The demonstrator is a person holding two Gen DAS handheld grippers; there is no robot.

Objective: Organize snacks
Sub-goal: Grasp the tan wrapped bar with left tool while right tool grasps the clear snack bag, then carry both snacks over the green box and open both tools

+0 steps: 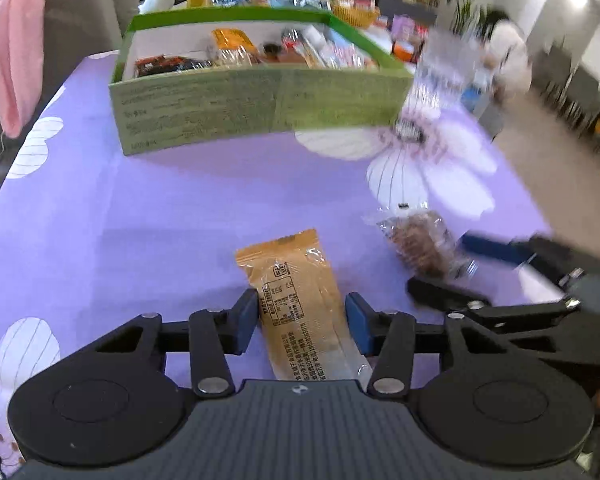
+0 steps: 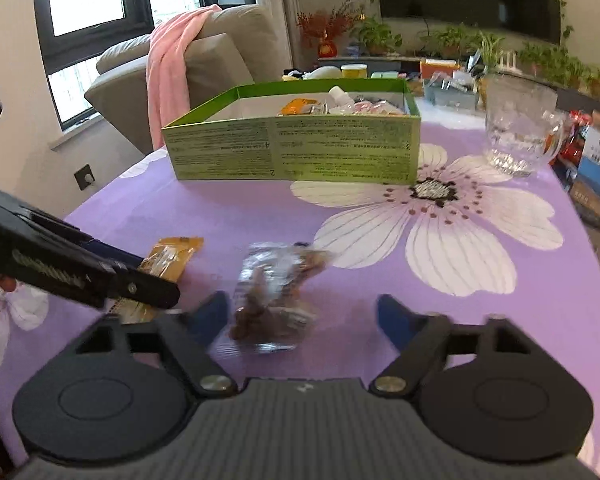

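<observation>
While my left claw point(image 1: 302, 322) straddles the orange snack packet point(image 1: 296, 300) lying on the desk point(image 1: 160, 208), its blue pads stand just clear of the wrapper's edges. My right claw point(image 2: 302, 316) gapes around the clear-wrapped brown snack point(image 2: 274, 300), not pinching it, and the green box point(image 2: 292, 148) of snacks sits beyond.

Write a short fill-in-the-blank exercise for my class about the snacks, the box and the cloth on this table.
1. The orange snack packet lies between the fingers of the ___ gripper.
2. The open box holding snacks is ___ in colour.
3. The tablecloth is purple with white ___.
4. A clear ___ mug stands right of the box.

Missing words: left; green; flowers; glass
</observation>
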